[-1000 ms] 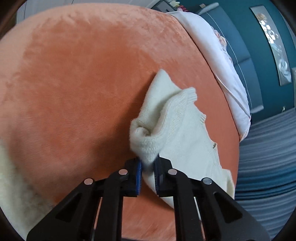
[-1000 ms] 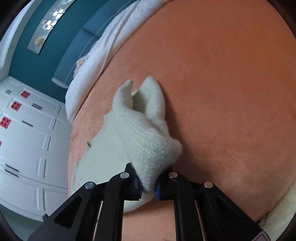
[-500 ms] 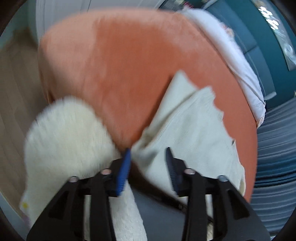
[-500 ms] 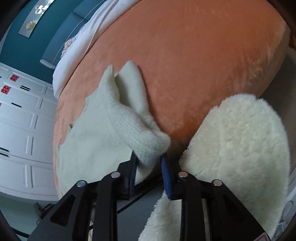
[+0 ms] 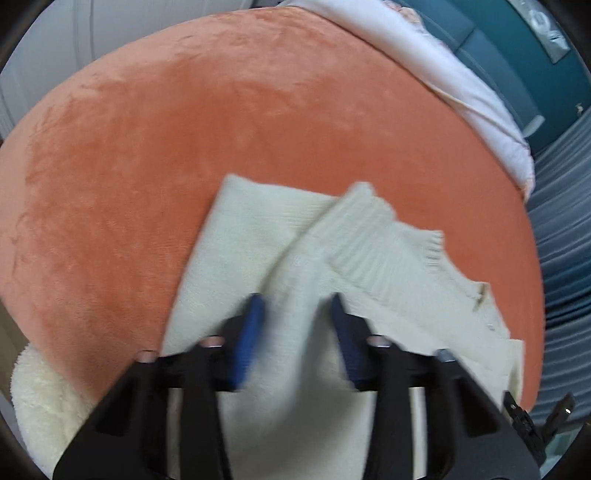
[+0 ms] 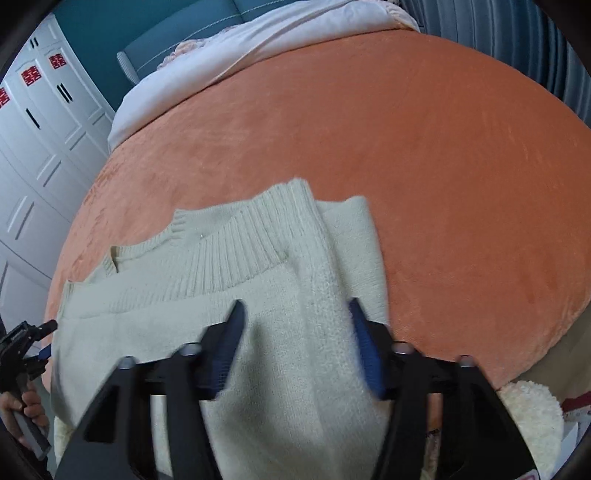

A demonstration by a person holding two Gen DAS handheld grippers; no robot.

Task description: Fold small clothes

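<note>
Sweater (image 5: 258, 236) flat on orange blanket (image 5: 184, 129), straight under both tongs. Left tongs (image 5: 295, 314) apart, knit between, no pinch; right tongs (image 6: 295, 317) likewise. Jaws just closing. Risk: pads snag only top layer, sleeve fold drags askew.

Premises: a home bedroom. Evidence: a bed (image 6: 424, 155) under an orange plush cover, a white quilt (image 6: 258, 40) bunched at its far end, a teal padded headboard (image 6: 177, 26) behind, white panelled wardrobe doors (image 6: 40, 122) bearing red paper emblems, and grey pleated curtains (image 5: 561, 229).
</note>
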